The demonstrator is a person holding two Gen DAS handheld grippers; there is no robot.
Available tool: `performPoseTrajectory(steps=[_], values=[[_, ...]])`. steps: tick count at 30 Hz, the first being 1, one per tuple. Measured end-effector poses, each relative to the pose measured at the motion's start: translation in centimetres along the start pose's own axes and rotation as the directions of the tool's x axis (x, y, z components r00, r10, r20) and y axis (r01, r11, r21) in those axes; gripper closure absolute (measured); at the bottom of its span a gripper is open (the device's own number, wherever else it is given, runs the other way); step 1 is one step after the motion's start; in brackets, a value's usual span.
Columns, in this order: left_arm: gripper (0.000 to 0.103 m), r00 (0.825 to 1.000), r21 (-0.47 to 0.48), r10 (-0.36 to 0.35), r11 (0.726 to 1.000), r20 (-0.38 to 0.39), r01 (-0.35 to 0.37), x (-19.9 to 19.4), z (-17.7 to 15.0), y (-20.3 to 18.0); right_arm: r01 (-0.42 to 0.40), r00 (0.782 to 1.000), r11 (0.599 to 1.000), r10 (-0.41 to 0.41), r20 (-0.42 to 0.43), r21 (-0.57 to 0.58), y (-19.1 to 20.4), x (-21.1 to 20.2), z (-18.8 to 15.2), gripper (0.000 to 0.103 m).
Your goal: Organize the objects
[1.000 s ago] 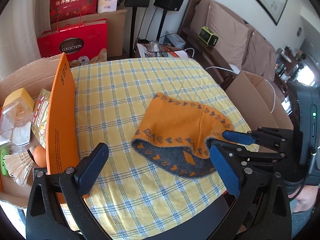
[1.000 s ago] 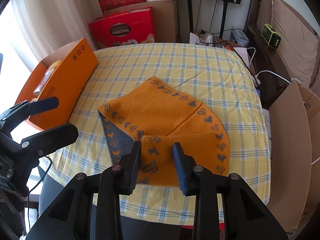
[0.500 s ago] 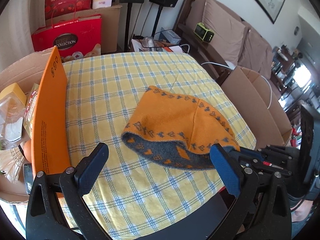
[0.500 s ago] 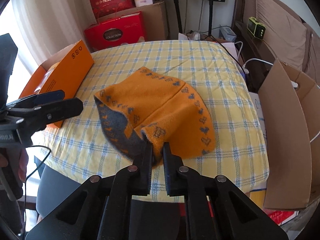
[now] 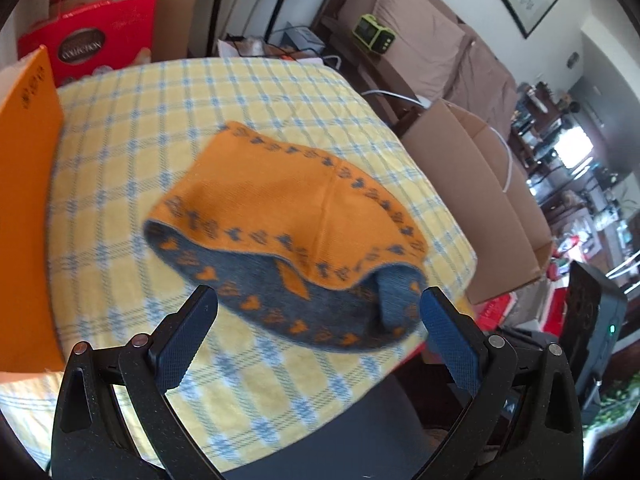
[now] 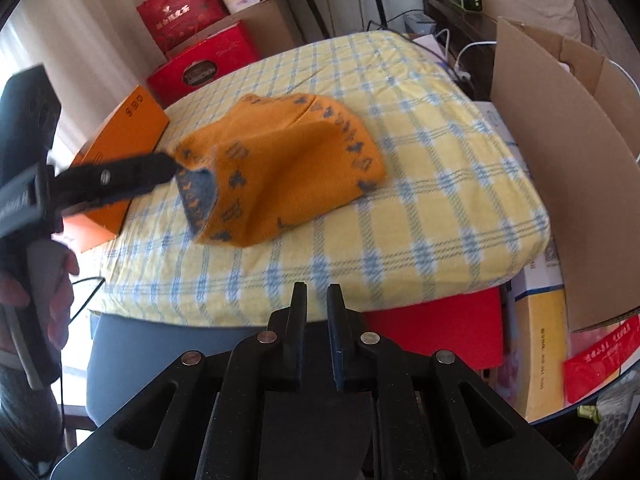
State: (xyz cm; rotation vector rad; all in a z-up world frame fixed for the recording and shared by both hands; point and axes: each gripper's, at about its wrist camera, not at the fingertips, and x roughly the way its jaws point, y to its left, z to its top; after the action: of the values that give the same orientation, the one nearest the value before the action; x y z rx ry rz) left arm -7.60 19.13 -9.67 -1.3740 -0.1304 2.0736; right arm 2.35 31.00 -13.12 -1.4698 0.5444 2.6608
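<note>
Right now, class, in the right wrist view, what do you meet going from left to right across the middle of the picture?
left tongs → orange box → orange knitted cloth → yellow checked table cover → open cardboard box

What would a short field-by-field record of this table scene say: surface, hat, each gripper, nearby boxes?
Surface: yellow-and-blue checked cloth
Hat: orange knit hat, grey lining, rumpled on the cloth
Left gripper: open, at the hat's rim
Right gripper: shut, empty, apart from the hat
Boxes: orange box left of hat; cardboard box beside the table
</note>
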Motion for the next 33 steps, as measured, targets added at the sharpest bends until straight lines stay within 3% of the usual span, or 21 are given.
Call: performPoseTrajectory(steps=[3,4,6,9,11,15,17,20,23,28,33], values=[[0.002,0.998,-0.011,-0.067,0.998,0.004,0.067,0.0,-0.3,-0.7,0.0,0.999,1.0,0.0,0.043,-0.003,-0.8,-0.7,1.5,0.087],[0.002,0.996,-0.019,-0.087,0.996,0.003,0.087,0.1,-0.4,-0.9,-0.003,0.998,1.0,0.003,0.058,0.003,-1.3,-0.9,2.2,0.076],[0.002,0.993,-0.024,-0.115,0.993,0.005,0.116,0.1,-0.3,-1.4,-0.004,0.997,1.0,0.004,0.077,0.001,-2.2,-1.0,3.7,0.064],[0.009,0.989,-0.015,-0.147,0.989,0.001,0.147,0.4,-0.3,-2.5,-0.021,0.996,1.0,0.02,0.093,0.013,-3.6,-0.6,5.5,0.064],[0.022,0.989,-0.002,-0.145,0.989,-0.01,0.145,0.9,-0.4,-3.3,-0.048,0.994,0.998,0.045,0.102,0.035,-4.5,-0.1,6.7,0.064],[0.038,0.99,0.032,-0.134,0.99,-0.04,0.135,2.4,-1.0,-4.8,-0.074,0.992,0.997,0.07,0.103,0.038,-5.0,1.0,8.0,0.064],[0.066,0.992,0.042,-0.119,0.992,-0.046,0.121,3.0,-1.3,-5.1,-0.098,0.992,0.994,0.094,0.088,0.039,-5.2,1.9,8.4,0.064],[0.098,0.997,0.061,-0.074,0.995,-0.015,0.075,3.2,-1.8,-5.3,-0.138,0.988,0.99,0.135,0.069,0.04,-5.4,3.0,8.5,0.065],[0.1,0.997,0.068,-0.074,0.995,0.024,0.072,2.6,-2.3,-5.1,-0.194,0.98,0.98,0.19,0.065,0.052,-5.6,3.6,8.3,0.07],[0.1,0.993,0.078,-0.109,0.991,0.051,0.105,1.6,-3.3,-5.0,-0.263,0.964,0.964,0.261,0.05,0.047,-5.4,3.8,7.8,0.089],[0.1,0.983,0.093,-0.149,0.986,0.107,0.139,-0.6,-4.4,-4.9,-0.328,0.944,0.944,0.326,0.055,0.038,-4.9,2.5,7.5,0.091]])
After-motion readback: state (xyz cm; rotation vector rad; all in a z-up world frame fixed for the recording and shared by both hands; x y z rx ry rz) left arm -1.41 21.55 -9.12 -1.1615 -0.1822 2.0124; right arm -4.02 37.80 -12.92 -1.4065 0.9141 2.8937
